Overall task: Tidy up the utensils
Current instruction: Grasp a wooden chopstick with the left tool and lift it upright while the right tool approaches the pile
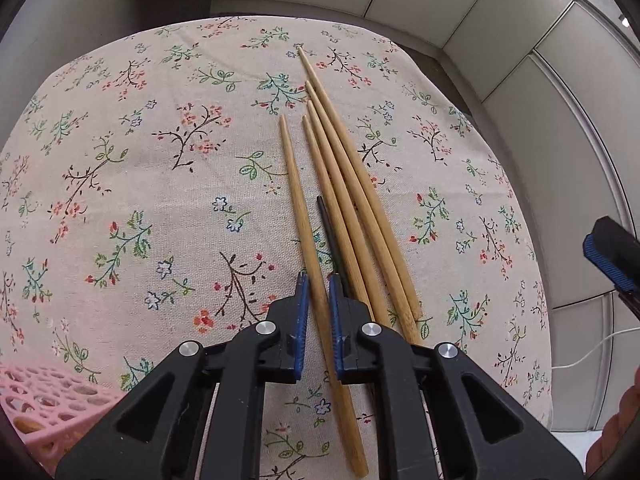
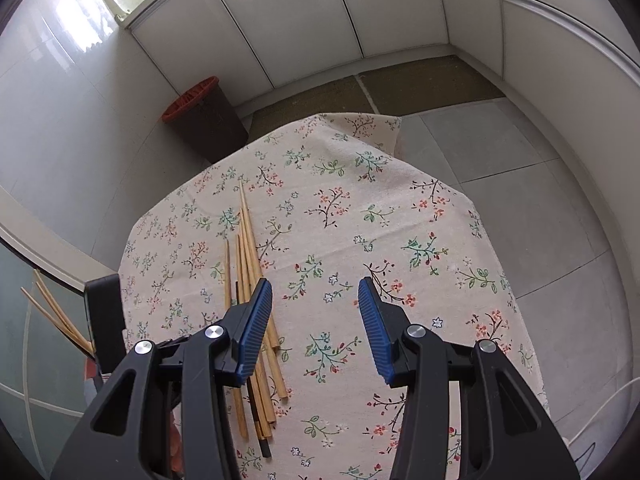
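Note:
Several bamboo chopsticks (image 1: 352, 216) and one black chopstick (image 1: 330, 232) lie side by side on the floral tablecloth (image 1: 160, 184). My left gripper (image 1: 318, 284) is low over them, its blue pads either side of the leftmost bamboo chopstick (image 1: 304, 224) with a small gap, not clamped. My right gripper (image 2: 314, 288) is wide open and empty, above the cloth to the right of the chopstick pile (image 2: 248, 264). One right finger shows at the right edge of the left wrist view (image 1: 612, 256).
A pink perforated basket (image 1: 44, 396) sits at the near left of the table. Several bamboo chopsticks (image 2: 56, 312) show at the left, beyond the table edge. A brown bin with a red rim (image 2: 208, 116) stands on the floor past the table's far edge, by white cabinets.

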`<state>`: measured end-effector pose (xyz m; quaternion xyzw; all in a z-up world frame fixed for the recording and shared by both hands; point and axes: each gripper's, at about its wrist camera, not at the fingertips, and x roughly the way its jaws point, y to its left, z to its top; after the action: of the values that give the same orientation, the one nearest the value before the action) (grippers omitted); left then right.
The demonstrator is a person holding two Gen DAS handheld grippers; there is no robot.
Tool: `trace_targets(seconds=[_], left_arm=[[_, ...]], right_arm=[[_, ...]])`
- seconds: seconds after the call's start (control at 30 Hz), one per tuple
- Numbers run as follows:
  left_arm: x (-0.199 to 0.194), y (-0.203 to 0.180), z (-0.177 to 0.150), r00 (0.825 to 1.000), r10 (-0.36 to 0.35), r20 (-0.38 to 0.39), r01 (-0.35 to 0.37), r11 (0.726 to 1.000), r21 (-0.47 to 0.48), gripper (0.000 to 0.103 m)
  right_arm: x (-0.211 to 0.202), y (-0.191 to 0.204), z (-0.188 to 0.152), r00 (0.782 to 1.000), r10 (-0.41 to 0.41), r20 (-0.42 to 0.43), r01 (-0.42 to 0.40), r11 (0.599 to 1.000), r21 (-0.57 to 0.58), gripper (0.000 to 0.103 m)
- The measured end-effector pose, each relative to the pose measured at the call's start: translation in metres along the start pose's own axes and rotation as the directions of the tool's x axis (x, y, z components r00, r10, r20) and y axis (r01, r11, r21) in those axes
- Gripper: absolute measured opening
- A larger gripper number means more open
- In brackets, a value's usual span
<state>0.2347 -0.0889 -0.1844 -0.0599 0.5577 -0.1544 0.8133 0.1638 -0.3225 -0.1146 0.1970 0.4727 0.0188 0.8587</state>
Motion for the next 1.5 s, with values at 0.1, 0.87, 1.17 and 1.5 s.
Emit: trace_targets(seconds=[0.1, 0.87, 1.17, 1.5], left_arm=[[-0.008, 0.000, -0.004, 1.000, -0.005, 0.009, 0.005, 1.000, -0.015, 0.007], [-0.214, 0.016, -0.054, 0.901, -0.130, 0.414, 0.142, 0.990, 0.002, 0.007], [-0.224, 0.032, -0.052, 0.880, -0.173, 0.442, 0.208, 0.978, -0.029, 0.007], [-0.225, 0.044, -0.053, 0.883, -0.173, 0.437, 0.212, 0.976, -0.041, 0.007]], right_arm=[[0.008, -0.004, 0.002, 1.000, -0.017, -0.019, 0.017, 1.000, -0.004, 0.045], [0.093, 0.073, 0.002, 0.992, -0.045, -0.114, 0.009, 0.954, -0.300, 0.025], [0.124, 0.088, 0.003, 0.988, -0.097, -0.117, 0.056, 0.947, -0.318, 0.010], [0.125, 0.102, -0.004, 0.986, -0.098, -0.136, 0.046, 0.939, -0.341, 0.009]])
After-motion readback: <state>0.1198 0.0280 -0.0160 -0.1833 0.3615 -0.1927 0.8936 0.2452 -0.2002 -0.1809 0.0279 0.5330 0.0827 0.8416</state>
